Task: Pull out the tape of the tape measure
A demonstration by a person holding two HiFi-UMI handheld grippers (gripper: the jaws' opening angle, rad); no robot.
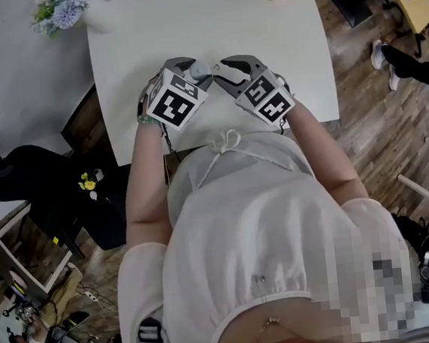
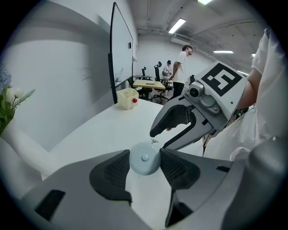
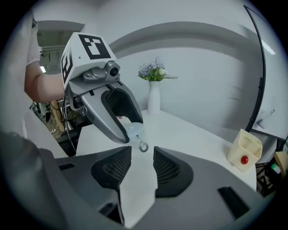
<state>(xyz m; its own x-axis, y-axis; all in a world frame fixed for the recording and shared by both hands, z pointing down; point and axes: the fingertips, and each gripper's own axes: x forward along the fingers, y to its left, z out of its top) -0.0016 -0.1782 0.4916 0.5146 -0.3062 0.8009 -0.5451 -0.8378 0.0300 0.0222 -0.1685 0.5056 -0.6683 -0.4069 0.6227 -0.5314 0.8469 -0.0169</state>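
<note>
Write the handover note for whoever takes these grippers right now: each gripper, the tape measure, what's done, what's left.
Left gripper: shut on the small round pale-blue tape measure, held over the white table.
Right gripper: open and empty, its jaws apart just short of the pull ring that hangs from the case.
Done: the tape measure is off the table and the two grippers face each other closely.
Left: close the right gripper on the ring and draw the tape out. No tape shows yet.

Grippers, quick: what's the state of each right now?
Left gripper: closed on the round tape measure.
Right gripper: open, gripping nothing; the tape's pull ring sits just ahead of its tips.
</note>
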